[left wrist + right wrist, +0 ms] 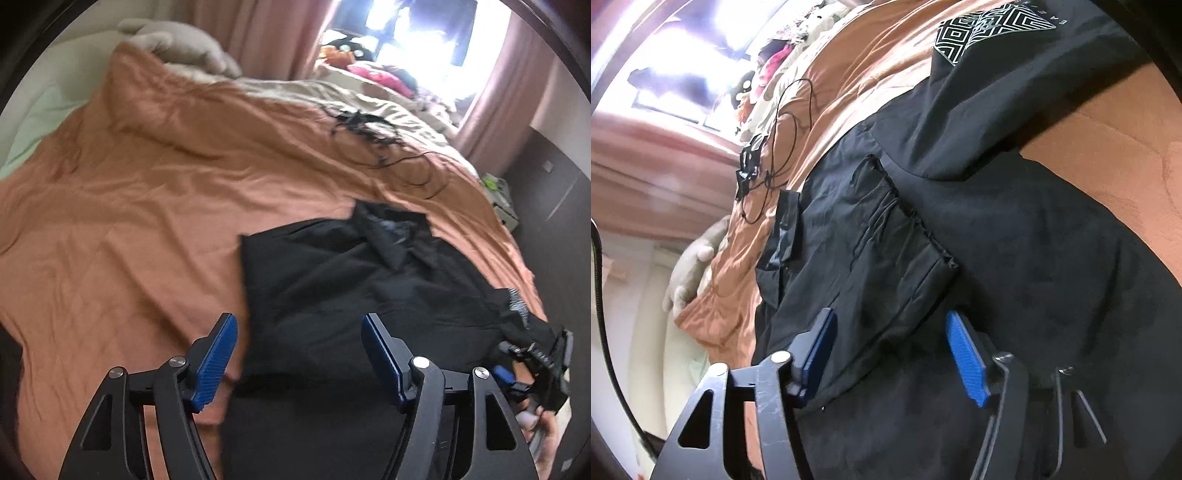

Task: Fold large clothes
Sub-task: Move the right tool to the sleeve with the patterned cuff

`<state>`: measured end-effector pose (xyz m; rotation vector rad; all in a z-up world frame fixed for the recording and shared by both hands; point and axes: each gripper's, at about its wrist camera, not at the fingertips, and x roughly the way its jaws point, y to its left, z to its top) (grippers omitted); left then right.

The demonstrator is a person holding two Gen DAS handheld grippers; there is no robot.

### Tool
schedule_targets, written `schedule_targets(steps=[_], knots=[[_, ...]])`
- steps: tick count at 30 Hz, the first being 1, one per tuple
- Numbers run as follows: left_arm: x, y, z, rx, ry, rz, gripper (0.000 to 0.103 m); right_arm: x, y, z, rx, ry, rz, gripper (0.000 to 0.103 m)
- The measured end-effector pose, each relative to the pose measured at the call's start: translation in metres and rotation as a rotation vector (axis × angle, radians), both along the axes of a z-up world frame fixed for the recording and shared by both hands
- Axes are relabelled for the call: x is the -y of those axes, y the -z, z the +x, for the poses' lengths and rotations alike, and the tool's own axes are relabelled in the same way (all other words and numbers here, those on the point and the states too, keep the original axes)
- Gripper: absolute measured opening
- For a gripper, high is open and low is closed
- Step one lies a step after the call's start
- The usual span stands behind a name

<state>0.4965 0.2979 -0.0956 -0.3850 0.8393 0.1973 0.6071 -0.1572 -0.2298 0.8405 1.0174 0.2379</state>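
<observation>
A large black garment (pixel 351 295) lies spread on an orange bedcover (pixel 129 203). It also shows in the right wrist view (pixel 1015 240), with a gathered cuff or pocket (pixel 886 240) and a white geometric print (pixel 982 33). My left gripper (pixel 299 334) is open over the garment's near left edge, empty. My right gripper (pixel 890 334) is open just above the black fabric, empty. The right gripper also shows in the left wrist view (pixel 532 365) at the garment's right edge.
A tangle of black cable (pixel 373 140) lies on the bedcover beyond the garment. A grey pillow (pixel 184 44) is at the bed's head. Pink curtains (pixel 258 37) and a bright window (pixel 413 40) are behind. Piled clothes (pixel 376 77) sit far back. A dark cabinet (pixel 554 177) stands right.
</observation>
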Motion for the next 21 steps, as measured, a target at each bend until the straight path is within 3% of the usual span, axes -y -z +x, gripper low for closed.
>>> schedule_targets(steps=[4, 6, 9, 12, 17, 19, 21], knots=[[-0.007, 0.031, -0.002, -0.045, -0.012, -0.001, 0.069, 0.0, 0.005, 0.006, 0.004, 0.005, 0.019, 0.043], [-0.007, 0.05, 0.002, -0.079, -0.008, -0.01, 0.062, 0.002, 0.009, 0.009, 0.005, 0.013, 0.027, 0.024], [-0.005, 0.07, 0.008, -0.122, -0.009, -0.009, 0.052, 0.005, 0.018, 0.012, 0.007, 0.026, 0.059, 0.011], [-0.004, 0.089, 0.011, -0.166, -0.014, -0.018, 0.039, 0.009, 0.023, 0.012, 0.015, 0.052, 0.096, 0.01], [-0.007, 0.101, 0.01, -0.191, -0.044, -0.023, 0.039, 0.007, 0.02, 0.018, 0.036, 0.041, 0.096, 0.01], [-0.006, 0.097, 0.008, -0.197, -0.056, -0.017, 0.039, 0.009, 0.02, 0.017, -0.004, 0.039, 0.096, 0.012], [-0.003, 0.088, 0.004, -0.2, -0.072, 0.007, 0.039, 0.016, 0.017, 0.013, -0.028, 0.048, 0.123, 0.03]])
